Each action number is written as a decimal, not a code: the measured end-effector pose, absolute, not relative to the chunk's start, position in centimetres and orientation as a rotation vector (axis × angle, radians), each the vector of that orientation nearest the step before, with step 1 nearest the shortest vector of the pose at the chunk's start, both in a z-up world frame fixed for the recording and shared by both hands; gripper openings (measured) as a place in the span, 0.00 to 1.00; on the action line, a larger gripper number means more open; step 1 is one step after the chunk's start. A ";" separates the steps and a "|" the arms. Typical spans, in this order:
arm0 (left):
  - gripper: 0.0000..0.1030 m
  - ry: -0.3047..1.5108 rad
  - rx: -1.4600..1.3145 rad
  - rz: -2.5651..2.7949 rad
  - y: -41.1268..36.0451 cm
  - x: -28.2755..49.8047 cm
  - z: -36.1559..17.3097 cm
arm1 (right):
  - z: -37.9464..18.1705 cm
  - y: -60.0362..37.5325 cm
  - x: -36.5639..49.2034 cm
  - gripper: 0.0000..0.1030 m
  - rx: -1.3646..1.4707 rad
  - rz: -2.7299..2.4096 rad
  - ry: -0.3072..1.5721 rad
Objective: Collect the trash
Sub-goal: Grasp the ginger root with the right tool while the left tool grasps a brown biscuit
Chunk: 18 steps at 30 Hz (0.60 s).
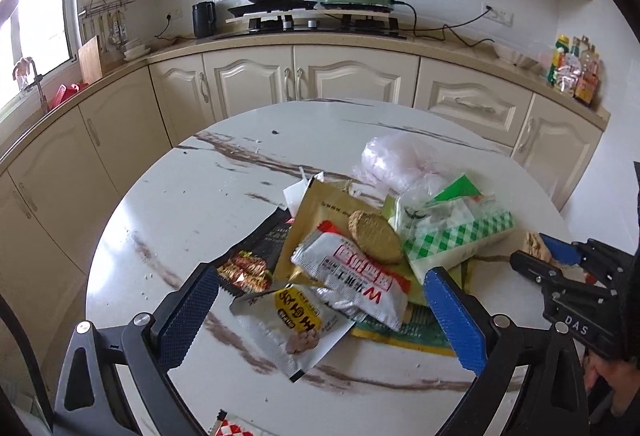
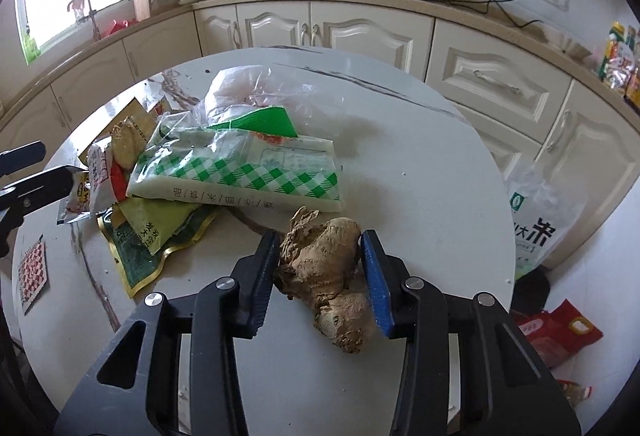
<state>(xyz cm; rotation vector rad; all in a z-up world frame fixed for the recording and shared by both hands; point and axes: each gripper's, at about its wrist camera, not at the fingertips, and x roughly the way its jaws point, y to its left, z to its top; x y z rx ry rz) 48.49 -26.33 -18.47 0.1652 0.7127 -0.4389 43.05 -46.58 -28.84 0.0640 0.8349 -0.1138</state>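
Ginger root (image 2: 332,268) sits between my right tongs (image 2: 320,264) on the near side of the round surface (image 2: 420,155), both pads pinching its sides. My left tongs (image 1: 320,308) hang spread over the wrapper pile (image 1: 344,256), nothing gripped, with the green-checked packet (image 2: 240,171) just beyond the ginger.

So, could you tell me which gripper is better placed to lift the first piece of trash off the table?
The right. The right gripper already has the ginger root between its pads, apparently touching both sides. The left gripper stands wide open above the wrapper pile, gripping nothing.
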 end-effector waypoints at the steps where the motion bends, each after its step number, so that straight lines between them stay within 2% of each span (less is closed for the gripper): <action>1: 0.95 0.705 0.174 -0.445 -27.1 48.7 -18.6 | -28.7 -46.7 42.8 0.38 0.075 -0.106 0.824; 3: 0.89 0.712 0.190 -0.461 -28.4 49.4 -18.9 | -28.3 -46.9 42.4 0.38 0.098 -0.100 0.812; 5: 0.71 0.732 0.204 -0.469 -29.6 50.5 -19.2 | -28.1 -47.3 42.1 0.38 0.113 -0.099 0.797; 7: 0.68 0.741 0.200 -0.484 -30.6 51.6 -19.3 | -27.9 -47.7 42.0 0.38 0.137 -0.081 0.793; 10: 0.58 0.763 0.180 -0.499 -31.4 53.1 -19.7 | -27.8 -47.9 42.0 0.38 0.152 -0.071 0.785; 18: 0.52 0.765 0.181 -0.496 -31.8 54.1 -21.4 | -27.2 -47.4 41.7 0.34 0.172 -0.042 0.759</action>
